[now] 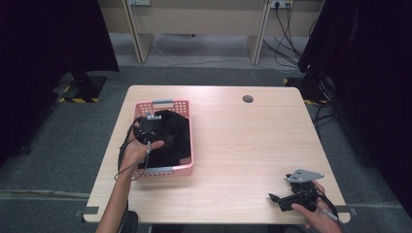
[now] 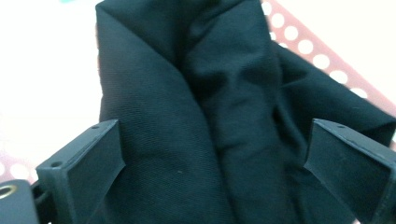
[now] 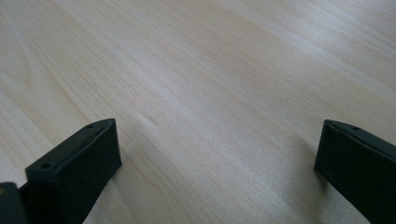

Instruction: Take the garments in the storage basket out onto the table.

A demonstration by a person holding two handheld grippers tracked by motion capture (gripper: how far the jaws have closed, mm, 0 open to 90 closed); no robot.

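— Where is the black cloth (image 1: 170,136) found?
— It is bunched inside the pink basket (image 1: 187,165) at the left of the surface (image 1: 243,155). The left tongs (image 2: 212,154) are held just above it, spread wide, nothing gripped. The right tongs (image 3: 217,154) are parked open over bare wood near the front right corner.
— What could be spoiled?
— Only a thin fold might be pinched, so the cloth could slip; or the light basket could be dragged up with it.
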